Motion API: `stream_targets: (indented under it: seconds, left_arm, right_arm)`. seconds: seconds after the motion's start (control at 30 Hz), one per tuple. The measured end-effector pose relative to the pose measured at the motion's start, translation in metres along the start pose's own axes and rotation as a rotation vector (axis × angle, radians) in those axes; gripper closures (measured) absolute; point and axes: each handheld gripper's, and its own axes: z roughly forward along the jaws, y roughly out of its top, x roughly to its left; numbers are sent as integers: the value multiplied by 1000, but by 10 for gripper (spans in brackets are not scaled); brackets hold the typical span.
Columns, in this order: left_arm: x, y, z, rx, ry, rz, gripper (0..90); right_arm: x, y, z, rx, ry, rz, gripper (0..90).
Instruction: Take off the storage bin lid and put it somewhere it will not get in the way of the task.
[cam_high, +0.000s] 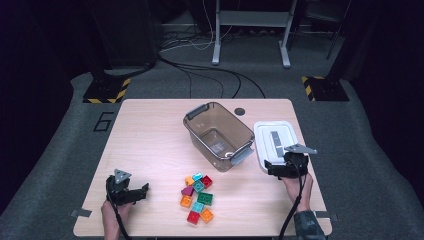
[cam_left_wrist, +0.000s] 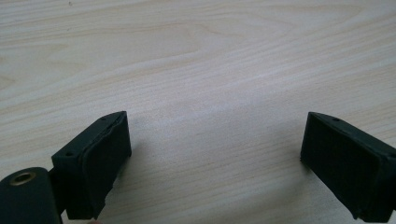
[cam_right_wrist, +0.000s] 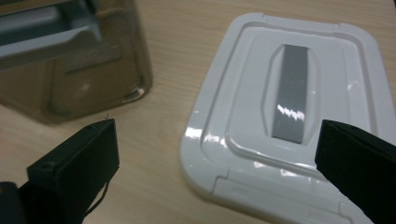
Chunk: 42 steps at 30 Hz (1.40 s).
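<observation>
wooden table (cam_high: 150, 135) | floor marking "6" (cam_high: 103, 121) | left hand-held gripper (cam_left_wrist: 215, 154) open, empty | right hand-held gripper (cam_right_wrist: 217, 158) open over white lid (cam_right_wrist: 252, 154)

The tub (cam_right_wrist: 70, 56) (top and left) and lid (cam_right_wrist: 289, 116) run off the right gripper view's edges.

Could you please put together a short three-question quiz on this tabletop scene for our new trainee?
1. True or false: the white lid sits on the brown bin.
2. Which gripper is nearer the lid? A) left gripper B) right gripper
3. Where do the toy blocks lie?

Key
1. False: the lid lies flat on the table, beside the bin, which stands open.
2. B: its jaws stand open over the lid's near edge, nothing between them.
3. On the table, in a cluster in front of the bin, between the two grippers.
</observation>
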Motion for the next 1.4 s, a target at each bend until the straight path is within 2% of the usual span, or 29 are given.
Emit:
stream_targets:
  seconds: [0.13, 0.33, 0.57, 0.73, 0.97, 1.03, 1.1, 1.13, 1.17, 1.23, 1.27, 1.4]
  left_arm:
    - [0, 0, 0, 0, 0, 0, 82]
    - [0, 0, 0, -1, 0, 1, 81]
    - [0, 0, 0, 1, 2, -2, 81]
    - [-1, 0, 0, 2, 5, -9, 82]
    - [-1, 0, 0, -2, 20, -17, 81]
    - [-3, -1, -2, 5, 20, -20, 71]
    - [-3, -2, -3, 15, 16, -14, 38]
    - [-5, -3, -3, 9, 8, -18, 31]
    - [-6, -3, -5, -2, -21, -22, 29]
    - [-10, -4, -7, -22, -42, -23, 22]
    - [-13, -3, -8, -23, -68, -17, 20]
    - [-24, 0, -12, -32, -126, -7, 13]
  right_arm:
    - [17, -13, -8, -13, 18, -43, 0]
    - [40, -36, -12, -13, 64, -61, 0]
    - [66, -61, -13, 12, 70, -130, 0]
    - [74, -73, -7, 49, 84, -165, 0]
    - [78, -83, 4, 74, 103, -181, 0]
    - [82, -84, 2, 68, 68, -211, 0]
    - [82, -85, 2, 89, 66, -230, 0]
    - [82, -86, 2, 95, 69, -222, 0]
    - [80, -85, 3, 99, 75, -220, 0]
    - [76, -84, 5, 123, 106, -188, 0]
    - [76, -84, 5, 126, 113, -185, 0]
    - [76, -84, 6, 124, 110, -190, 0]
